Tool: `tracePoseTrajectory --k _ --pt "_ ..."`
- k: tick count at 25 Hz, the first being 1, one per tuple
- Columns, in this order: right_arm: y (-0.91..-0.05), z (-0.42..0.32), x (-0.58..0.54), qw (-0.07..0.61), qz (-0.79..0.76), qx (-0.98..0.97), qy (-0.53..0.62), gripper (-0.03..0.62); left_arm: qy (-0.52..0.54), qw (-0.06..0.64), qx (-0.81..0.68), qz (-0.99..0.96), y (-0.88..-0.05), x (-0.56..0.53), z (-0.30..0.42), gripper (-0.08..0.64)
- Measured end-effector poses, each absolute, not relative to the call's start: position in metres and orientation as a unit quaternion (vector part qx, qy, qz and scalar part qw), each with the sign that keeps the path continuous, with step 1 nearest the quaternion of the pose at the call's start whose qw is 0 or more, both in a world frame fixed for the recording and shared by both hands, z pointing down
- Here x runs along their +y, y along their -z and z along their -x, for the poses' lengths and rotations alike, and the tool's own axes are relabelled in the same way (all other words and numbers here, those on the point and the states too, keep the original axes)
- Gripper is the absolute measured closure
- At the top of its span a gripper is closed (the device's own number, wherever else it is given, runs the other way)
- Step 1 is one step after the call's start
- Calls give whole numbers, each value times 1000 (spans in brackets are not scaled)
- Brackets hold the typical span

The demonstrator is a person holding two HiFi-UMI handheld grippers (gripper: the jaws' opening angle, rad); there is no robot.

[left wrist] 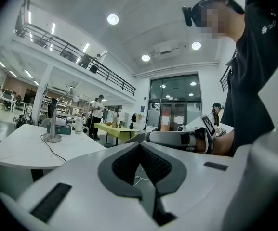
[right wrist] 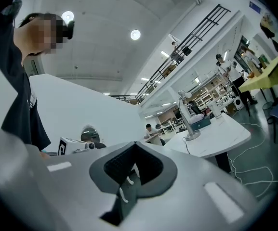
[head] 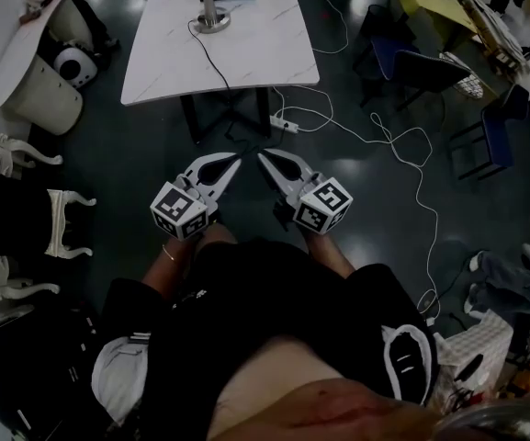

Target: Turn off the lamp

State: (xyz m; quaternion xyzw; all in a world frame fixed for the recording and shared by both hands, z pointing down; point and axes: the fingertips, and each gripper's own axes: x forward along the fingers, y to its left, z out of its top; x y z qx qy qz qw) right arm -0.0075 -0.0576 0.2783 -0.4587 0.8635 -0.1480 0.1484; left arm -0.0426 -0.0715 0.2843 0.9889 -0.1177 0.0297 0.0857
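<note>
Top of the thin silver lamp with a round base (head: 213,15) is cut off in the head view. In both gripper views it is small and far, so its light is hard to make out. It stands at the far side of the white square surface (head: 255,58), a black cord (head: 208,58) running from its base. The left gripper (head: 234,162) and right gripper (head: 265,157) are well apart from it, fingers clenched on nothing.

The lamp (head: 213,16) stands upright on its round metal base, near the far edge of the white table (head: 265,53); its black cord (head: 211,62) runs over the near edge.
</note>
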Motion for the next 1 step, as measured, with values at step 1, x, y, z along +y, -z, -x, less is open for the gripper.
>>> tracePoseTrajectory --k 1 --pt "-279 8 -58 148 458 864 149 592 -29 87 -118 -989 -285 -72 42 554"
